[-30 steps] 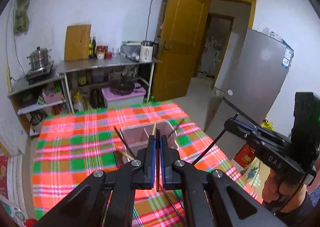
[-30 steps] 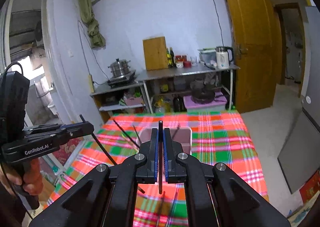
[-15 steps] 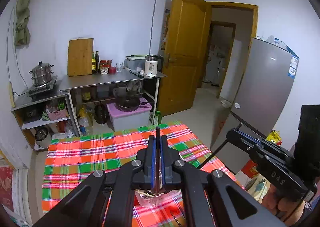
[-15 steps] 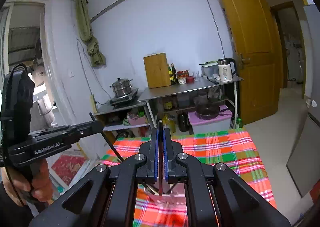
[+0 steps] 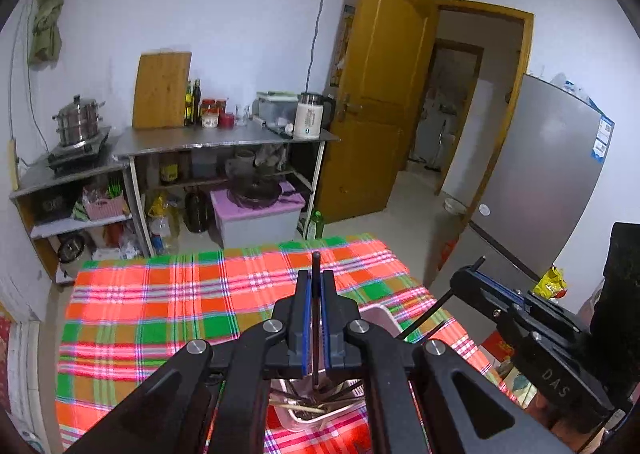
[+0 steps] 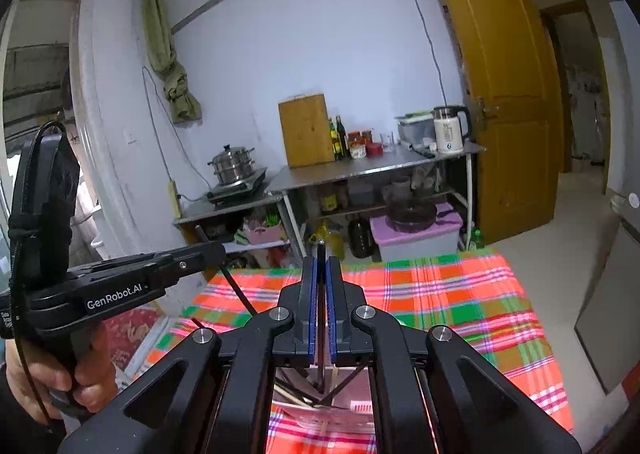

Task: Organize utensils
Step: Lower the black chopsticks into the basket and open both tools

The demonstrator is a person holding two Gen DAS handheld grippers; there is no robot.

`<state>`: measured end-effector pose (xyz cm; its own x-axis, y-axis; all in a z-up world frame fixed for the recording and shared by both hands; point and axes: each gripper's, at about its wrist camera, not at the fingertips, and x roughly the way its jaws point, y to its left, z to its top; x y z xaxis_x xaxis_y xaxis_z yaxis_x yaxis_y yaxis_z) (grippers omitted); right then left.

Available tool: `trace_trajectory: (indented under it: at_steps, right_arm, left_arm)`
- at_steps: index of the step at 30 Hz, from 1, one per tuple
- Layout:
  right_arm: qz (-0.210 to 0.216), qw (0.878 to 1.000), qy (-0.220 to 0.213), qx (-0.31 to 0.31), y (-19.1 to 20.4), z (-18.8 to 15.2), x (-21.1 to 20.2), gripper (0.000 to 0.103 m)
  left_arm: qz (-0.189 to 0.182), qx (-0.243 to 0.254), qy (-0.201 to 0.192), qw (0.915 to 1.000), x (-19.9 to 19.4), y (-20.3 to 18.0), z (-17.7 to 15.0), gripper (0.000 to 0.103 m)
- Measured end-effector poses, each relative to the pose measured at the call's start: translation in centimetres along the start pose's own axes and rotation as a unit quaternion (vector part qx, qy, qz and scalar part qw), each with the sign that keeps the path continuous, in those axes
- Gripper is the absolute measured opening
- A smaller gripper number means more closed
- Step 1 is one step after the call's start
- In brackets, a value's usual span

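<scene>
a table covered in a red, green and orange plaid cloth [image 5: 168, 302] fills the lower part of both views. behind it along the white wall stands a steel-topped shelf unit [image 5: 224, 142] carrying a leaning wooden cutting board [image 5: 162, 90], bottles and jars, a white electric kettle [image 5: 308, 120] and, on a lower step at the left, a stacked steel steamer pot [image 5: 78, 120]. a yellow-brown wooden door [image 5: 384, 90] stands open to the right, with a grey refrigerator [image 5: 548, 182] beyond it.

on the near part of the cloth sits a pale pink rectangular plastic bin [image 5: 380, 316], mostly hidden under the gripper frames; dark and light wooden chopsticks [image 6: 298, 394] lie crossed inside it.

the left gripper [image 5: 316, 286] has its blue-padded fingers pressed together on a thin black chopstick [image 5: 316, 266], which stands nearly upright with its lower end down in the bin. the right gripper [image 6: 319, 274] likewise pinches a second black chopstick [image 6: 320, 252], its tip reaching into the same bin. in the right wrist view a hand [image 6: 60, 370] grasps the left gripper's handle, its chopstick slanting down toward the table.
</scene>
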<state>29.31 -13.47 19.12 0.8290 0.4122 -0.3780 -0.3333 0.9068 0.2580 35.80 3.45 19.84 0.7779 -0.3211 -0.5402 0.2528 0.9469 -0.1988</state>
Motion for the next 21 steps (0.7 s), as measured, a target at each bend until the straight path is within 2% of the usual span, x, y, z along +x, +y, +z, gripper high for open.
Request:
trace_trajectory:
  at_steps: [6, 12, 16, 18, 21]
  right_arm:
    - [-0.006, 0.999, 0.033, -0.004, -0.2, -2.0, 2.1, 0.004]
    - [-0.006, 0.998, 0.061, -0.004, -0.6, -3.1, 3.0, 0.004]
    - [-0.007, 0.999, 0.053, -0.002, -0.9, -2.9, 2.2, 0.006]
    - [-0.008, 0.999, 0.047, -0.003, -0.9, -2.6, 1.7, 0.010]
    - [-0.012, 0.999, 0.038, -0.005, -0.9, -1.9, 0.6, 0.011]
  left_arm:
    - [0.000, -0.004, 0.023, 0.9997, 1.8, 0.7, -1.9, 0.004]
    - [0.005, -0.013, 0.021, 0.9997, 1.8, 1.4, -2.8, 0.005]
    - [0.003, -0.019, 0.012, 0.9998, 1.0, 1.6, -2.7, 0.006]
    - [0.003, -0.014, 0.009, 0.9999, 0.6, 1.3, -2.5, 0.008]
    - [0.006, -0.009, 0.001, 0.9999, -0.4, 1.0, -2.3, 0.018]
